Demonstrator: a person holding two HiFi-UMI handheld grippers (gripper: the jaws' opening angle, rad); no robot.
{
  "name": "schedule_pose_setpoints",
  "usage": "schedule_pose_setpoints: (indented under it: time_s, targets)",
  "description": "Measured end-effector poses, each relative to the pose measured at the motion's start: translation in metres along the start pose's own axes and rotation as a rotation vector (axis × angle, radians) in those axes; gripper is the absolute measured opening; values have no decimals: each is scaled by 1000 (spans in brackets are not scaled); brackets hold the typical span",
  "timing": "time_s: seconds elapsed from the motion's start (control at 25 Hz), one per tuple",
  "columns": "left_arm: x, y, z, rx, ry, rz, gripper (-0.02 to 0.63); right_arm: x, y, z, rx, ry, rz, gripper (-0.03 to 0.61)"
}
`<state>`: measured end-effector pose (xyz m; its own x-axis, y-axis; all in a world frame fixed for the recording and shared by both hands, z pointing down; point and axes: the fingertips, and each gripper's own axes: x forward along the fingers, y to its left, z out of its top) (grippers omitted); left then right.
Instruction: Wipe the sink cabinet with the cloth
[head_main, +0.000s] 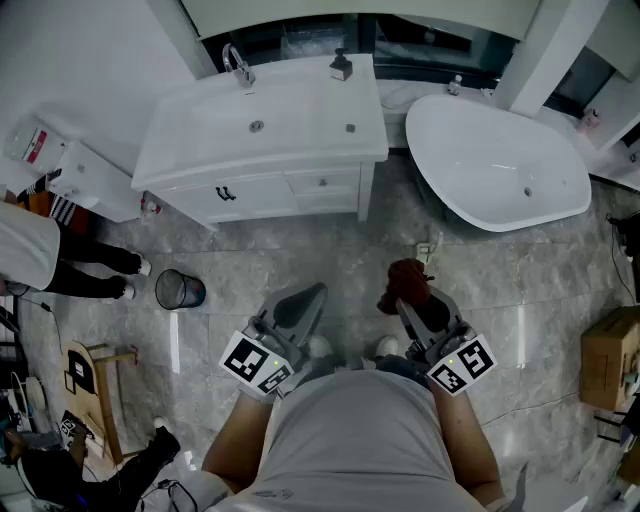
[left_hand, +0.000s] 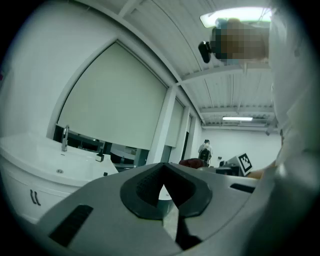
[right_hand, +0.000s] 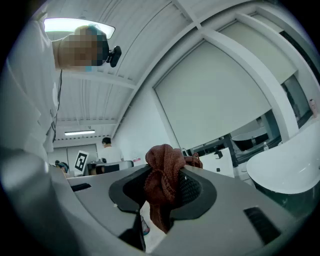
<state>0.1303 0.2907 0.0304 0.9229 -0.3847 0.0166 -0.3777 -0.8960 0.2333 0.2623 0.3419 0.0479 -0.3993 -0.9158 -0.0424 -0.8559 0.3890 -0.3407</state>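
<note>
Right gripper (head_main: 410, 303) was clamped on the cloth (right_hand: 162, 172), left gripper (head_main: 303, 298) pinched together, empty. Sink cabinet (head_main: 285, 190) sat ahead-left, well apart.

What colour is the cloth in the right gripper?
The cloth is dark reddish-brown; the right gripper view shows it best.

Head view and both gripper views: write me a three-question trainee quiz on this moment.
1. True or false: the left gripper holds the cloth.
2. The cloth is: A white, B dark red, C blue.
3. Does the cloth touch the sink cabinet yet?
Key: 1 false, the right gripper is shut on it; 2 B; 3 no.
</note>
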Motion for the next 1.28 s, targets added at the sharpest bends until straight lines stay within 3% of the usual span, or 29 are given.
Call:
schedule_pose_setpoints:
  time_s: [0.12, 0.36, 0.52, 0.92, 1.28]
  targets:
    - [-5, 7, -7, 48, 34, 23, 9, 9, 3, -2, 1, 2, -5, 117]
    - [-21, 24, -9, 48, 33, 25, 9, 30, 18, -13, -9, 17, -2, 117]
    - [-36, 43, -11, 37, 35, 28, 9, 47, 30, -19, -6, 18, 4, 117]
    - [-71, 92, -14, 0, 41, -3, 9, 84, 43, -40, -10, 39, -98, 118]
    - [-61, 115, -22, -17, 71, 5, 10, 105, 22, -51, 22, 64, -131, 118]
